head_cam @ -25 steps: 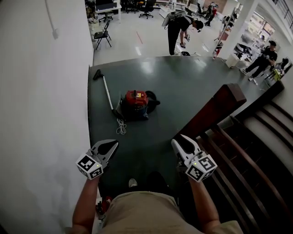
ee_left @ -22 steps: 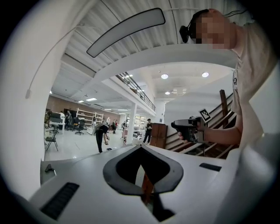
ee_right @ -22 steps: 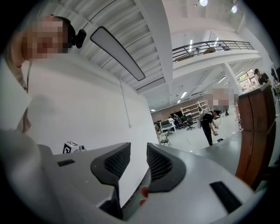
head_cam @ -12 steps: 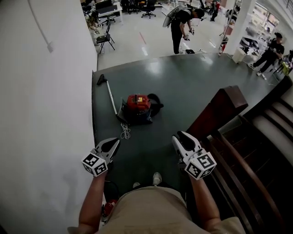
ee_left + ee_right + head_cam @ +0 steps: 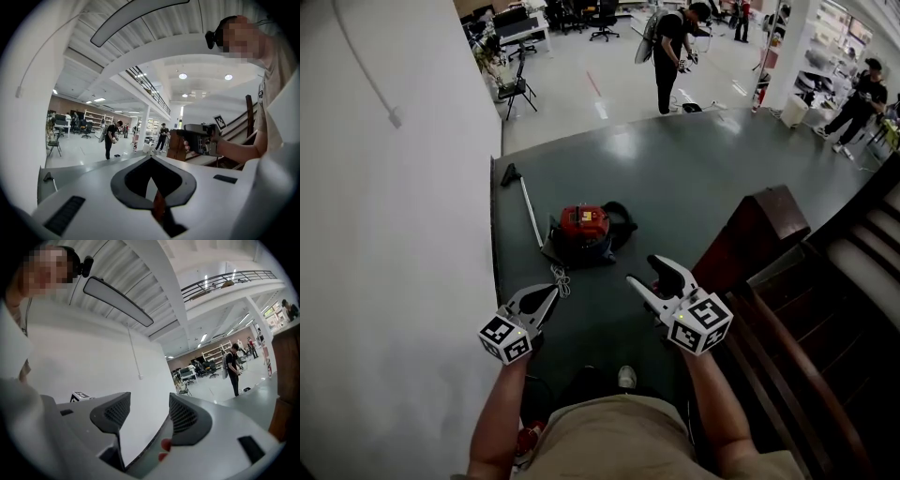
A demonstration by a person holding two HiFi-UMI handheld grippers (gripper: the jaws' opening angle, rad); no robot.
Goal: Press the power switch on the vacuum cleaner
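Observation:
The red canister vacuum cleaner (image 5: 584, 230) sits on the dark green floor ahead of me. Its metal wand (image 5: 527, 208) lies to its left, running back to a floor nozzle (image 5: 508, 175), and a white cord (image 5: 560, 278) is coiled in front of it. My left gripper (image 5: 546, 298) is held short of the cord, its jaws shut on nothing (image 5: 151, 158). My right gripper (image 5: 649, 272) hovers to the right of the vacuum and apart from it. Its jaws are opening, with nothing between them (image 5: 149, 413). Neither gripper touches the vacuum.
A white wall (image 5: 394, 234) runs close along the left. A dark wooden newel post (image 5: 759, 230) and stairs (image 5: 853, 281) stand at the right. Beyond the green floor are a person (image 5: 668, 52) standing, a folding chair (image 5: 516, 86) and another person (image 5: 861, 94) at the far right.
The person has walked forward, so both grippers are nearer the vacuum. The right gripper's jaws have spread apart; the left gripper's jaws look the same.

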